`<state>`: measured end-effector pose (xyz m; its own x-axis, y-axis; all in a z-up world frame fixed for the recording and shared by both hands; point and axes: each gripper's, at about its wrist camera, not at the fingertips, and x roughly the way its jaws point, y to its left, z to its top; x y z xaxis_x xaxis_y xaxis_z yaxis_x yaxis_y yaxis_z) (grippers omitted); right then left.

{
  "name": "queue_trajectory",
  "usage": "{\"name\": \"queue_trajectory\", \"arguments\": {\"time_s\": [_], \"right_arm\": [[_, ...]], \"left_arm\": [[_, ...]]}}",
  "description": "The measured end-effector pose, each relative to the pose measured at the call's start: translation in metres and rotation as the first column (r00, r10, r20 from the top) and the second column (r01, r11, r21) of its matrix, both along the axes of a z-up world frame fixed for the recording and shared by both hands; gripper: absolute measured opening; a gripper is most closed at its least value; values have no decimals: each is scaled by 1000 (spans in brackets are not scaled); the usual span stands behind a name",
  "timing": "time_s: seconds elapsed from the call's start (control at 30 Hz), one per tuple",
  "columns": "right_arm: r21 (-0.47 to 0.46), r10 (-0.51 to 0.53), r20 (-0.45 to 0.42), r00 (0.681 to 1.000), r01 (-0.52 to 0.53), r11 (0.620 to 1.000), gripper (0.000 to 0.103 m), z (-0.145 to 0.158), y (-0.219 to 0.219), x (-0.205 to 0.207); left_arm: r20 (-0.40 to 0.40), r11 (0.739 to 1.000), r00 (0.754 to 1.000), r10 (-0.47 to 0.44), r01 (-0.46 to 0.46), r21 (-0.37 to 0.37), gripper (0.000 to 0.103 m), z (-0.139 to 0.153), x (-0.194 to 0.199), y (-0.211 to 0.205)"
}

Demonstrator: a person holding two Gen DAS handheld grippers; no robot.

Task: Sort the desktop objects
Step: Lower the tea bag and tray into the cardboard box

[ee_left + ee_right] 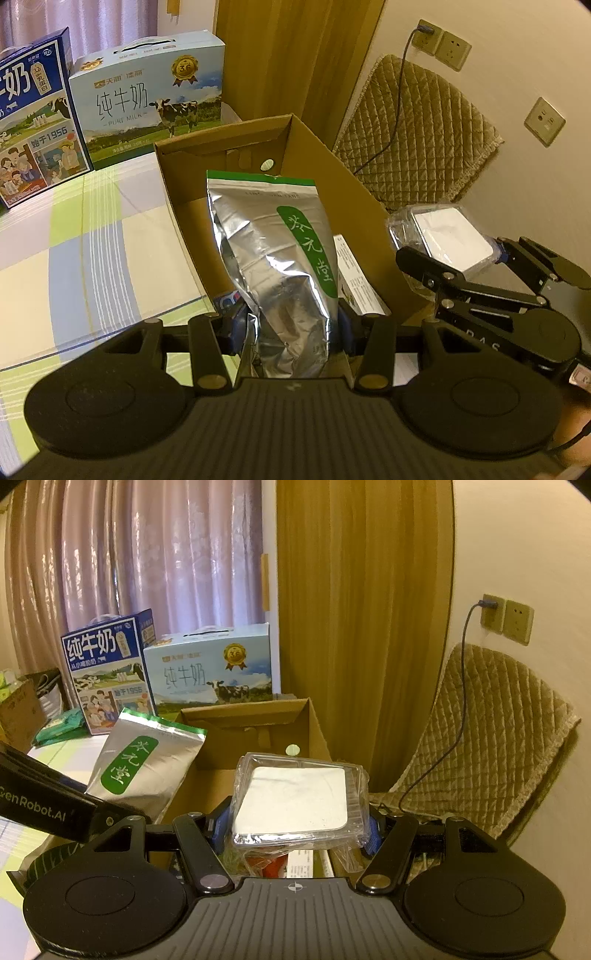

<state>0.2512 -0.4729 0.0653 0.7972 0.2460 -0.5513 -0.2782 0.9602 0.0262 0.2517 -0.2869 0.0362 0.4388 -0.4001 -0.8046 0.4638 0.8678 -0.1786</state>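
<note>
Reference landmark: the open cardboard box point(325, 177), which stands on the striped tablecloth point(92, 229).

Far left of the box, against the curtain, stands the dark blue milk carton case point(33, 122). Between it and the box stands the light blue milk carton case point(151, 99), just behind the box's rear left corner.

The left gripper point(291, 328) is positioned at the near left side of the box. Its blue-padded fingers point(234, 332) are pressed against the lower end of the silver foil pouch point(273, 258), pinching it. The pouch carries a green label and a green top seal. It stands roughly upright in the left wrist view; in the right wrist view it leans away from the box, over the left wall. Whether the pouch is inside the box or just above it cannot be told.

Inside the box, just right of the pouch, a white printed carton point(356, 280) lies against the right wall.

The right gripper point(295, 825) is positioned at the near right corner of the box. Its fingers are clamped on the clear plastic-wrapped tray point(295, 801), which has a white top face and is held level above the box opening.

Right of the box, a quilted chair cover point(491, 734) hangs near the wall, with a cable point(463, 709) running up to a wall socket point(493, 613).
</note>
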Motion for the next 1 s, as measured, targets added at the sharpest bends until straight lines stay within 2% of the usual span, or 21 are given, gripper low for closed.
{"name": "queue_trajectory", "arguments": {"time_s": [1.0], "right_arm": [[-27, 5, -17, 1000, -6, 1000, 63, -17, 7, 44]], "left_arm": [[-53, 992, 994, 99, -103, -76, 42, -19, 52, -1]]}}
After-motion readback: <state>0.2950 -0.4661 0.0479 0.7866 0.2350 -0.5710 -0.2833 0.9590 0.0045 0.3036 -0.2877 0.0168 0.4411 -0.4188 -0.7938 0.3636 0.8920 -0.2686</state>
